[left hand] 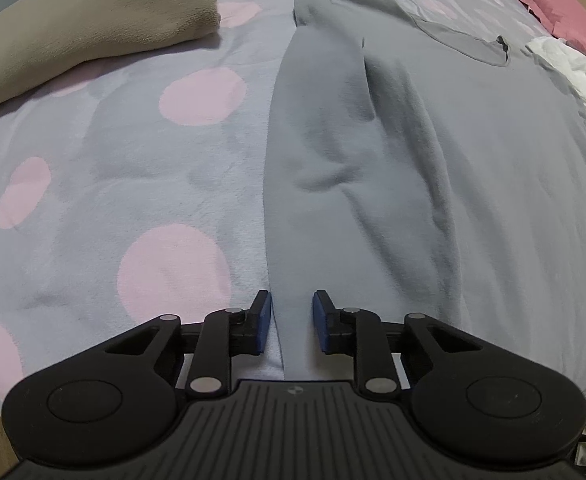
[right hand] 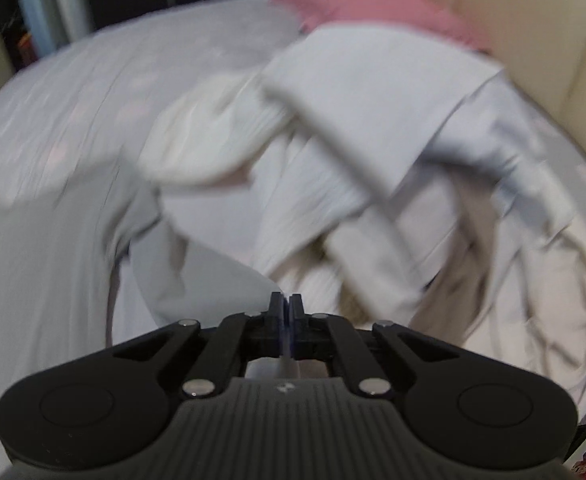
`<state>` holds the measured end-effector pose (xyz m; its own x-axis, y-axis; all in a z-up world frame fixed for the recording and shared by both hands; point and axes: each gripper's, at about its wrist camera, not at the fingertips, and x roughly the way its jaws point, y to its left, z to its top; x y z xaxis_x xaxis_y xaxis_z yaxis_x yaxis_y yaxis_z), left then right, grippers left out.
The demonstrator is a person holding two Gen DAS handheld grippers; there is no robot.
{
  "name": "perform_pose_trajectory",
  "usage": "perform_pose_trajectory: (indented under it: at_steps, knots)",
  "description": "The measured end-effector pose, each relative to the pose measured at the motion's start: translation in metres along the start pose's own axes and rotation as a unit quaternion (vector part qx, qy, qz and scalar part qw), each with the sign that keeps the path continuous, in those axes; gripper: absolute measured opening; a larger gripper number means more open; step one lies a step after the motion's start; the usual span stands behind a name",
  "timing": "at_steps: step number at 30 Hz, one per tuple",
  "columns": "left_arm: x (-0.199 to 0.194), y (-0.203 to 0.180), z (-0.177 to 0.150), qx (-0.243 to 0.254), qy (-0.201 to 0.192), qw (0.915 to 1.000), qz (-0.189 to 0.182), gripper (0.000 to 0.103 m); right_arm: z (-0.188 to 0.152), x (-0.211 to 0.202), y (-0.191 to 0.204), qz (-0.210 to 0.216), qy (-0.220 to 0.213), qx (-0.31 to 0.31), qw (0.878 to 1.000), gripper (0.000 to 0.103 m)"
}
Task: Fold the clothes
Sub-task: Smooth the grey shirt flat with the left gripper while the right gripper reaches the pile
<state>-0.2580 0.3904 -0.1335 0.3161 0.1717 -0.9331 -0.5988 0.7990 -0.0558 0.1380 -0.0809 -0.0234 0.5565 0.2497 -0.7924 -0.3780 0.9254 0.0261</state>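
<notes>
A grey T-shirt (left hand: 413, 160) lies spread on the bed, its left side folded in to a straight edge and its neckline at the far right. My left gripper (left hand: 292, 312) is open, its blue pads straddling the shirt's near left edge just above the fabric. In the blurred right wrist view my right gripper (right hand: 286, 308) is shut on a fold of the grey shirt (right hand: 197, 280), which trails off to the left.
The bed has a grey cover with pink dots (left hand: 133, 168). A beige blanket (left hand: 93, 28) lies at the far left. A pile of white and cream clothes (right hand: 353, 168) sits beside a pink pillow (right hand: 357, 0); the white cloth also shows in the left wrist view (left hand: 569, 68).
</notes>
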Motion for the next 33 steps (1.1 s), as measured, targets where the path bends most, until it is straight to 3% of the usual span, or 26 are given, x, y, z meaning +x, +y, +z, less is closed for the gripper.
perform_pose_trajectory:
  at_steps: [4,9,15,17,20,23,28,33]
  knots:
    - [0.002,-0.001,0.002,-0.002,0.004,1.0,0.002,0.021,0.029,-0.014,-0.013,-0.024,-0.043,0.013,0.999,0.002]
    - [0.004,0.0,0.005,-0.009,0.007,0.9999,0.001,0.021,0.047,-0.013,-0.022,-0.083,-0.078,0.005,0.993,0.0]
    - [0.006,0.003,0.006,-0.019,0.006,0.9998,-0.003,0.021,0.047,0.01,-0.038,-0.085,-0.051,0.015,0.995,0.001]
    - [0.007,0.003,0.007,-0.018,0.007,0.9998,-0.002,0.021,0.043,0.014,-0.047,-0.081,-0.038,0.041,0.995,0.005]
    - [0.008,0.003,0.007,-0.019,0.007,0.9998,-0.002,0.021,0.035,0.008,-0.052,-0.05,-0.029,0.061,0.996,0.008]
    - [0.009,0.002,0.009,-0.019,0.008,0.9998,-0.001,0.021,0.024,-0.002,-0.05,-0.044,-0.03,0.07,0.996,0.036]
    - [0.011,-0.001,0.011,-0.012,0.008,0.9999,0.007,0.021,0.003,-0.006,-0.036,-0.025,-0.014,0.059,0.998,0.035]
    - [0.012,-0.004,0.012,-0.007,0.009,0.9999,0.012,0.021,-0.02,0.011,0.001,-0.009,0.016,-0.013,1.0,0.033]
